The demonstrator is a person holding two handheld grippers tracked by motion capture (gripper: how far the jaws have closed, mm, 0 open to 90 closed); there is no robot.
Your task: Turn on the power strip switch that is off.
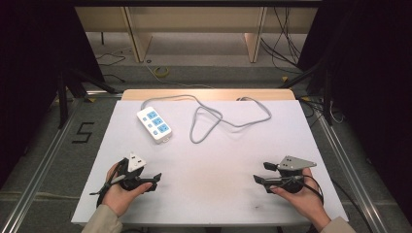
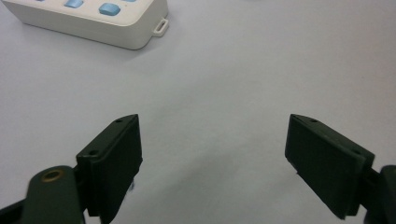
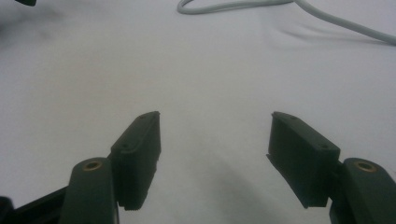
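Both grippers' jaws gape; power strip (image 1: 154,124) lies diagonally beyond.

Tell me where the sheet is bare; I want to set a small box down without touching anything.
The widest bare patch lies between the left gripper and right gripper, running up to the grey cable loops. The far right of the white sheet is also free. The far left is crowded by the power strip.

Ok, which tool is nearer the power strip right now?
Left. The left tool sits just below the power strip, open; the right tool is far across the table.
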